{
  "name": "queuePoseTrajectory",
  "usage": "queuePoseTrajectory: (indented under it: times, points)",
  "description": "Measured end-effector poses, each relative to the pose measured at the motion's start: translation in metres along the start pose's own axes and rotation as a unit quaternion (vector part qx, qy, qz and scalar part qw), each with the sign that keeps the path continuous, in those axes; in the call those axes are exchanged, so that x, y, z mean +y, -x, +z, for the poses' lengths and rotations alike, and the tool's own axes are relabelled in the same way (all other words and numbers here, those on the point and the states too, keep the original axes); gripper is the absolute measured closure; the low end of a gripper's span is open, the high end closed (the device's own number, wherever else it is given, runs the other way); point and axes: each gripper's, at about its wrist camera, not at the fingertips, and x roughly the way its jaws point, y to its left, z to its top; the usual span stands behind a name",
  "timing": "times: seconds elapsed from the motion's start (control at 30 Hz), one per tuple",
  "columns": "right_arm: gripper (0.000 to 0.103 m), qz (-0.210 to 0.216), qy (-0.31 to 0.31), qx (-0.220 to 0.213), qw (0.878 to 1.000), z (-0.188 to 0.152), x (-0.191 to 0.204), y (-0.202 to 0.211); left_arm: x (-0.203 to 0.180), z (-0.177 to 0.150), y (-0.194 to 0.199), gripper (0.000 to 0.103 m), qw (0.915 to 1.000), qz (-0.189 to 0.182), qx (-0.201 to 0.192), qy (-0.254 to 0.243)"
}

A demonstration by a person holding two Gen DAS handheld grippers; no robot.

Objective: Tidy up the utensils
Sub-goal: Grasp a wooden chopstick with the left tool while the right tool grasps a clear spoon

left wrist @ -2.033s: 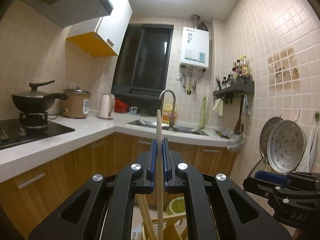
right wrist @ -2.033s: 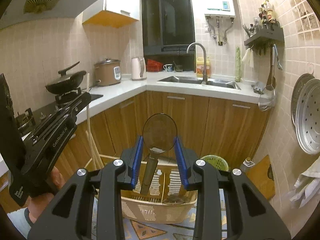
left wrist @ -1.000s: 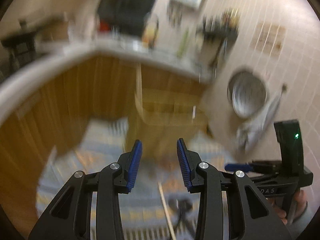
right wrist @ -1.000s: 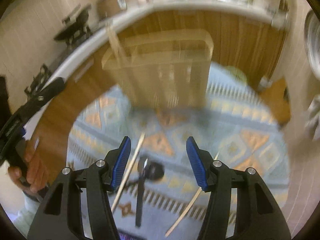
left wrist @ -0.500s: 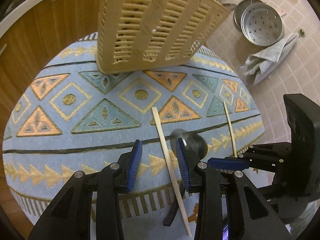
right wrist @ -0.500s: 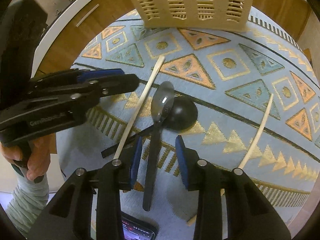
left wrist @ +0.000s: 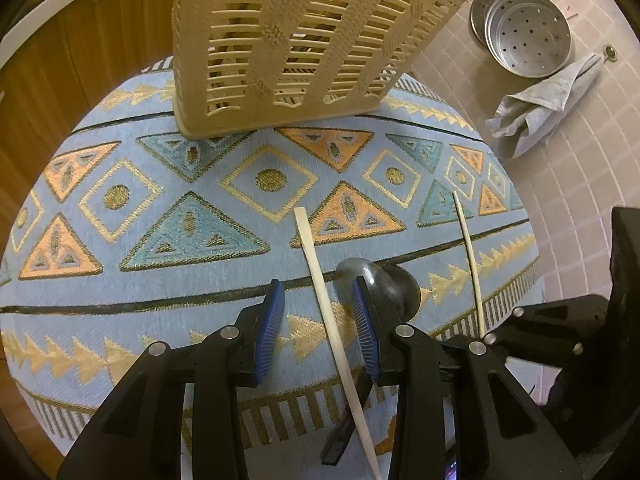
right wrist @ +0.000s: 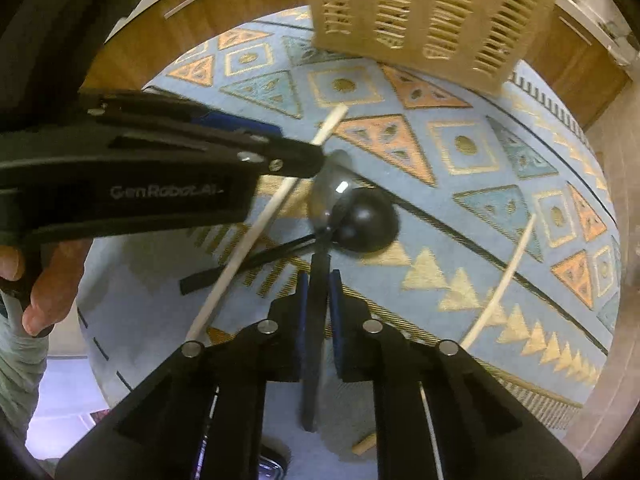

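Observation:
A pale wooden chopstick [left wrist: 320, 280] lies on the patterned blue rug, between the fingers of my open left gripper [left wrist: 318, 308]; it also shows in the right wrist view [right wrist: 256, 220]. My right gripper [right wrist: 318, 280] is shut on the dark handle of a grey spoon [right wrist: 328, 196], whose bowl rests against a black ladle [right wrist: 368, 222]. A second chopstick [left wrist: 466, 236] lies to the right. The beige slotted utensil basket [left wrist: 296, 40] stands at the rug's far side.
The rug [left wrist: 160, 208] lies on a tiled floor with wooden cabinets [left wrist: 60, 60] behind. A metal steamer tray [left wrist: 528, 32] and a grey cloth [left wrist: 540, 108] lie at the far right. A phone [right wrist: 272, 464] lies near the rug's front edge.
Both grippers dropped from counter height to the rug. The left released its chopstick and now straddles one lying flat. The right closed on the spoon handle in the last half second.

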Motion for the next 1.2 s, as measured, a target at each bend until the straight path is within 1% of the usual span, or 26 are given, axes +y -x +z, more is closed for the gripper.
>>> queuePoseTrajectory:
  times: [0.07,0.13,0.23,0.37,0.47,0.5,0.53,0.57,0.6,0.63,0.67,0.7,0.73,0.8,0.93,1.0,1.07,1.1,1.13,1.2]
  points:
    - [0.098,-0.002,-0.01,-0.006,1.0,0.0,-0.011,0.005,-0.002,0.001,-0.001,0.07,1.0,0.005,0.0,-0.004]
    - [0.098,-0.013,-0.016,-0.012,1.0,0.001,-0.022,0.011,-0.004,0.001,-0.002,0.07,0.9999,0.01,-0.002,-0.009]
    - [0.099,-0.046,-0.024,-0.022,0.998,0.003,-0.038,0.016,-0.008,0.002,-0.005,0.075,0.9995,0.026,-0.005,-0.02]
    - [0.099,-0.099,-0.024,-0.039,0.994,0.004,-0.05,0.021,-0.014,0.003,-0.007,0.075,0.9987,0.039,-0.01,-0.031]
    - [0.099,-0.121,-0.025,-0.04,0.992,0.006,-0.055,0.018,-0.017,0.004,-0.009,0.074,0.9982,0.046,-0.011,-0.037]
    - [0.099,-0.118,-0.024,-0.039,0.992,0.006,-0.055,0.018,-0.019,0.005,-0.01,0.074,0.9979,0.051,-0.012,-0.04]
    - [0.099,-0.102,-0.03,-0.039,0.994,0.006,-0.058,0.017,-0.02,0.005,-0.01,0.074,0.9975,0.055,-0.013,-0.043]
    - [0.099,-0.082,-0.036,-0.038,0.995,0.004,-0.06,0.019,-0.022,0.004,-0.011,0.074,0.9972,0.058,-0.015,-0.046]
    - [0.099,-0.048,-0.047,-0.04,0.997,0.005,-0.062,0.022,-0.024,0.004,-0.012,0.077,0.9963,0.066,-0.018,-0.052]
    - [0.098,-0.029,-0.051,-0.04,0.997,0.008,-0.064,0.022,-0.026,0.002,-0.013,0.08,0.9949,0.079,-0.021,-0.059]
    - [0.098,-0.025,-0.052,-0.039,0.998,0.008,-0.064,0.023,-0.028,0.002,-0.014,0.089,0.9935,0.091,-0.023,-0.064]
    - [0.098,-0.025,-0.049,-0.039,0.998,0.009,-0.063,0.025,-0.03,0.001,-0.015,0.095,0.9918,0.104,-0.026,-0.07]
    - [0.096,-0.027,-0.042,-0.036,0.998,0.01,-0.062,0.026,-0.03,0.0,-0.015,0.097,0.9908,0.11,-0.03,-0.073]
    - [0.094,-0.024,-0.037,-0.027,0.999,0.01,-0.062,0.025,-0.026,-0.001,-0.013,0.099,0.9917,0.105,-0.033,-0.067]
    - [0.091,0.007,-0.038,0.011,0.999,0.009,-0.057,0.015,-0.016,0.001,-0.01,0.099,0.9952,0.08,-0.033,-0.046]
    - [0.085,0.006,-0.036,0.019,0.999,0.007,-0.054,0.012,-0.012,0.001,-0.009,0.099,0.996,0.071,-0.034,-0.041]
    - [0.076,0.007,-0.037,0.021,0.999,0.007,-0.053,0.011,-0.01,0.0,-0.006,0.099,0.9962,0.069,-0.032,-0.042]
    - [0.074,0.005,-0.04,0.021,0.999,0.008,-0.054,0.011,-0.009,0.0,-0.005,0.099,0.9964,0.067,-0.031,-0.043]
    - [0.07,0.004,-0.041,0.02,0.999,0.009,-0.055,0.011,-0.008,-0.001,-0.005,0.099,0.9965,0.065,-0.028,-0.043]
    - [0.069,-0.008,-0.036,0.021,0.999,0.011,-0.055,0.01,-0.004,0.0,-0.002,0.098,0.9967,0.062,-0.021,-0.049]
